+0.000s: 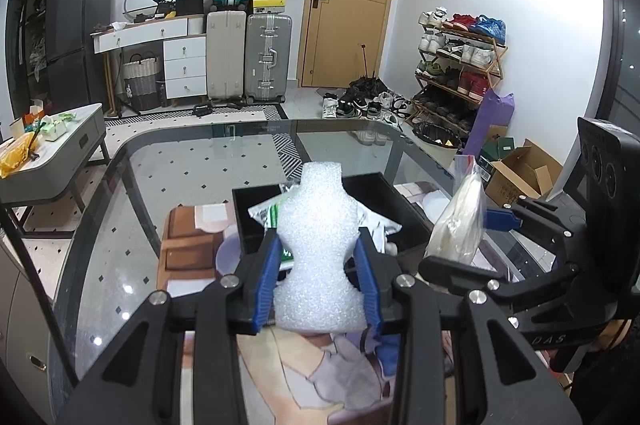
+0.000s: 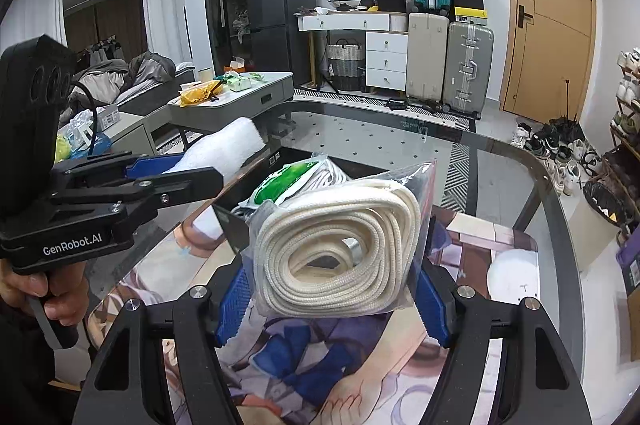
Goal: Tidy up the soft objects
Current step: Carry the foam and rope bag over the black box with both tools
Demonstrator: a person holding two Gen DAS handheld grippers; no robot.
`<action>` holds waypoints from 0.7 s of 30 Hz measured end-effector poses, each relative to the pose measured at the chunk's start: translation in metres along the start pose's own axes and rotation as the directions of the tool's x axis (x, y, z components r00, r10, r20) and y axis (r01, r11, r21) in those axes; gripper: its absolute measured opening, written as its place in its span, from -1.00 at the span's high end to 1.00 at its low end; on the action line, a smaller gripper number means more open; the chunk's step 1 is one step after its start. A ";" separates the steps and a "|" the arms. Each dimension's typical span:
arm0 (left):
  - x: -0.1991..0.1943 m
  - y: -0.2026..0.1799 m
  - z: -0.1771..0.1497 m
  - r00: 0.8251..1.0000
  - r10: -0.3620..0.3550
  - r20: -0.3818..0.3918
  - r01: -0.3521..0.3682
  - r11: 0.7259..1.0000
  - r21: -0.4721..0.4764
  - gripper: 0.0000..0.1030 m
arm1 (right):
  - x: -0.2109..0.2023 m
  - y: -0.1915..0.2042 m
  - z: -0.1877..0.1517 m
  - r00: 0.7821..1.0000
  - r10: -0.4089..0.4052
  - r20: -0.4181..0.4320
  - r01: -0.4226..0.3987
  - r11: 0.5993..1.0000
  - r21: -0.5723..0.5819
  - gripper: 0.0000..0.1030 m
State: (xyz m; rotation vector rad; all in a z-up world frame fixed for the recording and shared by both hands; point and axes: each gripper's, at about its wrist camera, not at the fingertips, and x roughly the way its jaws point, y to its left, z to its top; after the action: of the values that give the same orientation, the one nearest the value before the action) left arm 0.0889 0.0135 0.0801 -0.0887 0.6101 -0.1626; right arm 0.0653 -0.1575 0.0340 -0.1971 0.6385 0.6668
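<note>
My left gripper (image 1: 318,257) is shut on a white foam piece (image 1: 316,249), squeezed at its waist, held above the glass table in front of a black tray (image 1: 404,213). The tray holds a green-and-white packet (image 2: 288,181). My right gripper (image 2: 334,277) is shut on a clear bag of coiled cream rope (image 2: 336,245), held above the near edge of the tray. In the left wrist view the right gripper (image 1: 464,237) with the rope bag (image 1: 460,225) is to the right. In the right wrist view the left gripper (image 2: 180,171) with the foam (image 2: 228,145) is to the left.
The glass table (image 1: 180,165) carries a printed mat (image 2: 480,237) under the tray. Beyond it are a grey side table (image 1: 60,145) with clutter, suitcases (image 1: 268,57), a shoe rack (image 1: 460,65) and cardboard boxes (image 1: 520,173) on the floor.
</note>
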 end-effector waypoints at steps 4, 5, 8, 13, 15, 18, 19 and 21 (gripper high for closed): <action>0.012 0.001 0.007 1.000 0.003 -0.007 -0.003 1.000 -0.002 0.31 | 0.008 -0.006 0.007 1.000 0.002 -0.008 -0.002 1.000 -0.003 -0.39; 0.015 0.002 0.008 1.000 0.003 -0.009 -0.003 1.000 -0.002 0.31 | 0.011 -0.006 0.009 1.000 0.002 -0.011 -0.002 1.000 -0.004 -0.39; 0.024 0.005 0.013 1.000 0.001 -0.017 -0.001 1.000 -0.012 0.31 | 0.018 -0.011 0.016 1.000 0.001 -0.019 -0.001 1.000 -0.012 -0.39; 0.037 0.008 0.018 1.000 0.003 -0.025 -0.004 1.000 -0.012 0.31 | 0.035 -0.017 0.024 0.999 0.004 -0.037 -0.004 1.000 -0.021 -0.39; 0.043 0.010 0.021 1.000 0.002 -0.029 -0.003 1.000 -0.016 0.31 | 0.042 -0.018 0.028 0.999 0.008 -0.045 -0.009 1.000 -0.028 -0.39; 0.051 0.011 0.023 0.999 0.007 -0.035 -0.007 1.000 -0.021 0.31 | 0.054 -0.020 0.032 0.998 0.012 -0.059 -0.014 0.999 -0.042 -0.39; 0.055 0.012 0.023 0.999 0.009 -0.037 -0.010 1.000 -0.026 0.31 | 0.058 -0.021 0.033 0.998 0.015 -0.065 -0.018 0.999 -0.046 -0.39; 0.061 0.015 0.023 0.999 0.008 -0.040 -0.009 0.999 -0.036 0.31 | 0.067 -0.021 0.034 0.997 0.022 -0.079 -0.026 0.998 -0.056 -0.39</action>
State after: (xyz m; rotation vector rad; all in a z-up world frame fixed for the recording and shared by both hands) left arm 0.1532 0.0185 0.0627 -0.1184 0.6528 -0.1455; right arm 0.1357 -0.1272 0.0201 -0.2703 0.6987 0.7034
